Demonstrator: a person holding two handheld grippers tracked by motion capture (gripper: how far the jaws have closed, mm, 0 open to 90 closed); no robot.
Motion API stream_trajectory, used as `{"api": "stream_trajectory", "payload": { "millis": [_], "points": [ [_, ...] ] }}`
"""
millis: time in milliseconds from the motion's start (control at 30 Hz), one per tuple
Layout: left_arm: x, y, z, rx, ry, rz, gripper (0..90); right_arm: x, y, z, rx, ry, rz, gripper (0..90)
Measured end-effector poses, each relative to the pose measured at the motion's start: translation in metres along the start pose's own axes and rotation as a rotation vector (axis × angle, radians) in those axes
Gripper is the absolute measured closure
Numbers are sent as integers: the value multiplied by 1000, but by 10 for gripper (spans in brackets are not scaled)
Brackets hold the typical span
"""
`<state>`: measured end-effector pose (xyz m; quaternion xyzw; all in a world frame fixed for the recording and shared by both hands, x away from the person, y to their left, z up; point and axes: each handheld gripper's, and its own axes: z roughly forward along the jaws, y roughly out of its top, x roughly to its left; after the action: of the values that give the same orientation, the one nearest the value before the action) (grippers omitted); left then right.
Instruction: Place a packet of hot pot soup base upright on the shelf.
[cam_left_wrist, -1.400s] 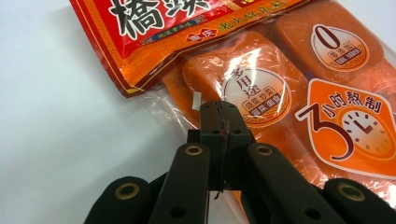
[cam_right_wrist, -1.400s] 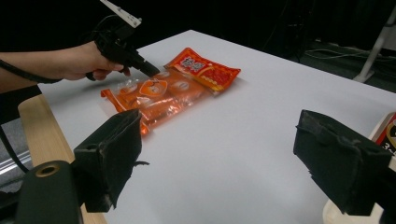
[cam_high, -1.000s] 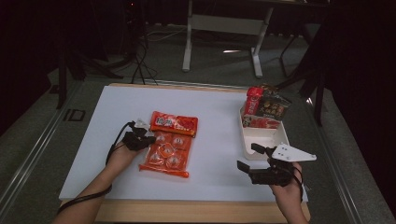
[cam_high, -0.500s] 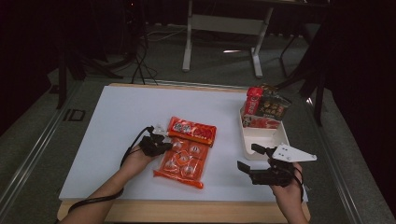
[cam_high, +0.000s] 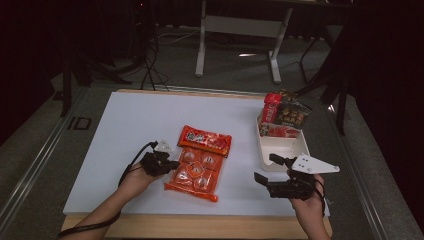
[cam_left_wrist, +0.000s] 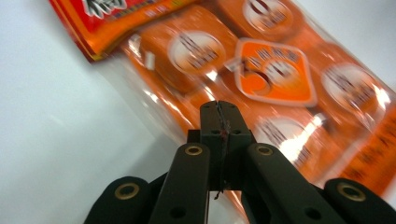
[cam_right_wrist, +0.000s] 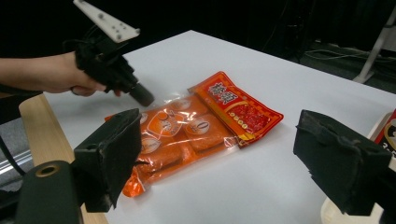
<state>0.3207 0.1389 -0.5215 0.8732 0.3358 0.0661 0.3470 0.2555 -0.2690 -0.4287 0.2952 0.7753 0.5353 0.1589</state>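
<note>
The orange snack bag (cam_high: 200, 162) lies flat on the white desk (cam_high: 125, 125), near the middle and somewhat toward the person's side. Its long axis runs from the red printed header at the far end, which points away and slightly right in the high view, to the clear end with round orange packets, which points toward the near edge. The left gripper (cam_high: 167, 165) meets the bag at its left edge; in the left gripper view its fingers (cam_left_wrist: 219, 126) are pressed together, and a thin fold of the clear film seems to be pinched between them, though the blur leaves that unsure. The right gripper (cam_high: 266, 170) hovers near the desk's front right, well apart from the bag, its fingers (cam_right_wrist: 112, 154) spread wide with nothing between them. Just beyond it a white tray (cam_high: 280, 147) holds upright snack packs (cam_high: 285, 115) at its far end. The desk has a pale wooden front edge (cam_high: 200, 227) and stands on grey floor (cam_high: 30, 160). The room behind is dark, with a white metal frame (cam_high: 237, 30) and cables (cam_high: 145, 55) on the floor.
</note>
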Motion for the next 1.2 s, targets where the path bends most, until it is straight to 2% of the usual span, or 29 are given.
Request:
{"api": "stream_trajectory", "payload": {
  "millis": [67, 100, 167, 267, 433, 533, 700, 833, 967, 1033, 1100, 1200],
  "points": [
    [-5, -6, 1, 42, 7, 24, 898, 0, 0, 0, 0, 0, 0, 150],
    [-6, -7, 2, 48, 7, 26, 898, 0, 0, 1, 1, 1, -1, 150],
    [-6, -11, 3, 51, 14, 19, 898, 0, 0, 1, 2, 1, -1, 150],
    [-5, -14, 4, 39, 2, -5, 898, 0, 0, 1, 4, 3, -1, 150],
    [-8, -14, 4, 37, 11, -12, 899, 0, 0, 3, 6, 3, -3, 151],
    [-10, -13, 5, 39, -4, -20, 899, 0, 0, 3, 7, 5, -3, 151],
    [-21, -10, 10, 42, -37, 3, 898, 0, 0, 2, 6, 4, -2, 150],
    [-24, -9, 12, 35, -55, -11, 898, 1, 0, 2, 3, 5, -2, 151],
    [-32, -7, 15, 37, -78, 7, 898, 0, 0, 3, 4, 6, -4, 151],
    [-31, -6, 15, 39, -83, 18, 898, 1, 0, 3, 7, 7, -4, 150],
    [-28, -6, 15, 37, -109, -8, 897, 1, -1, 4, 9, 6, -6, 150],
    [-25, -6, 13, 35, -128, -16, 882, 2, -1, 3, 12, 3, -13, 150]
  ]
}}
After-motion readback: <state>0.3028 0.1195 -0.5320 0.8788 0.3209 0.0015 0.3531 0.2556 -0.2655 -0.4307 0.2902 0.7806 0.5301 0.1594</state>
